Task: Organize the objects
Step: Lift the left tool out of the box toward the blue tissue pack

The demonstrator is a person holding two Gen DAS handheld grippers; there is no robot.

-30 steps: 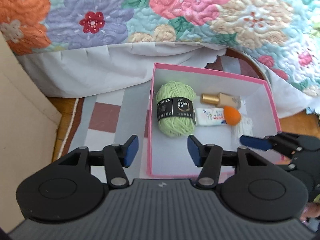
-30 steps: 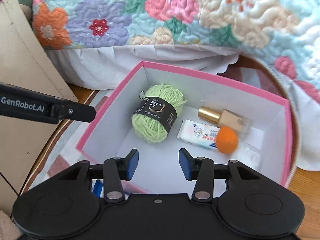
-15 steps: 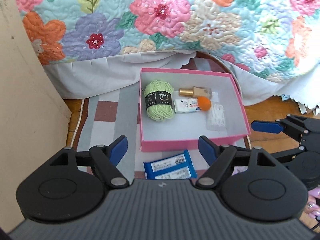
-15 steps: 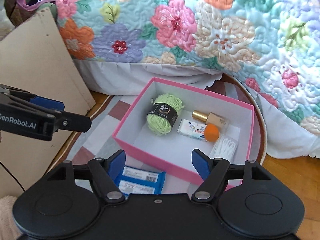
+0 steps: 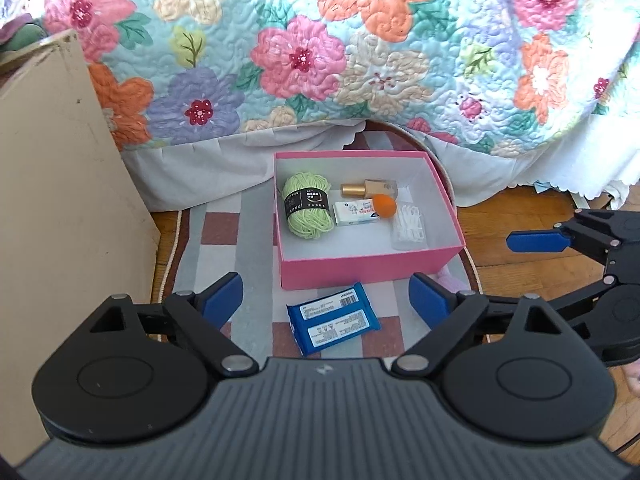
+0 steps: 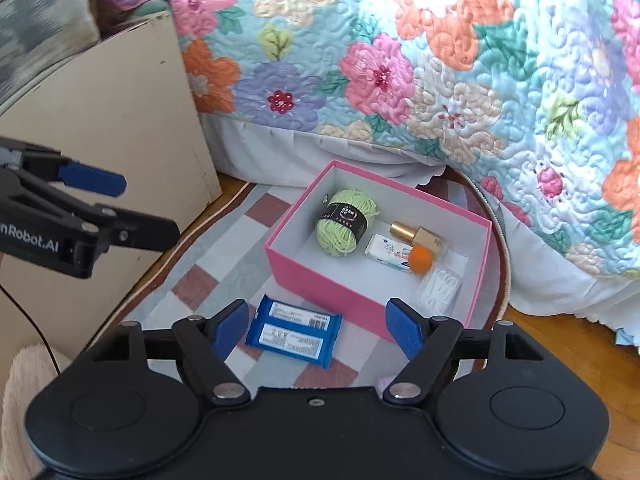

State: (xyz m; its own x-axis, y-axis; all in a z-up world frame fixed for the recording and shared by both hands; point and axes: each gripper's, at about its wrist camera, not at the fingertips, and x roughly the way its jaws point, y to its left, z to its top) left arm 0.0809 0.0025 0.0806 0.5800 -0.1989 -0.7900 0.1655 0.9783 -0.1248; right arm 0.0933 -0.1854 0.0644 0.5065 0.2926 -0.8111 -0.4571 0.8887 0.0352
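Both claws hang empty above the rug: we note the left gripper [image 5: 324,294] with its blue pads spread wide, and the right gripper [image 6: 316,326] likewise spread, neither touching anything.

Task's things, as we read them: the pink box [image 5: 370,266] sits on the checked rug [image 5: 224,240], close to the bed skirt. Inside it we count a green yarn ball [image 5: 308,210] at the left, a gold-capped bottle [image 5: 370,189] toward the back, a small white packet [image 5: 356,213] in front of the bottle, an orange sponge [image 5: 385,206] touching that packet, and a clear pack of cotton swabs [image 5: 409,227] by the right wall.

Left outside: one blue wipes pack [image 5: 332,323], flat on the rug just in front of the box's near wall, between the left gripper's pads in the left view. The right view shows the same blue pack [image 6: 294,330] apart from the box wall.

Judgement: five items are in, one visible item is still out, so we put the task near its end. Remaining step is probably to pick up the blue pack and place it in the free floor at the box's near side.

Surroundings: floral quilt [image 5: 320,52] behind, beige board [image 5: 60,200] at left, wooden floor [image 5: 520,208] at right.
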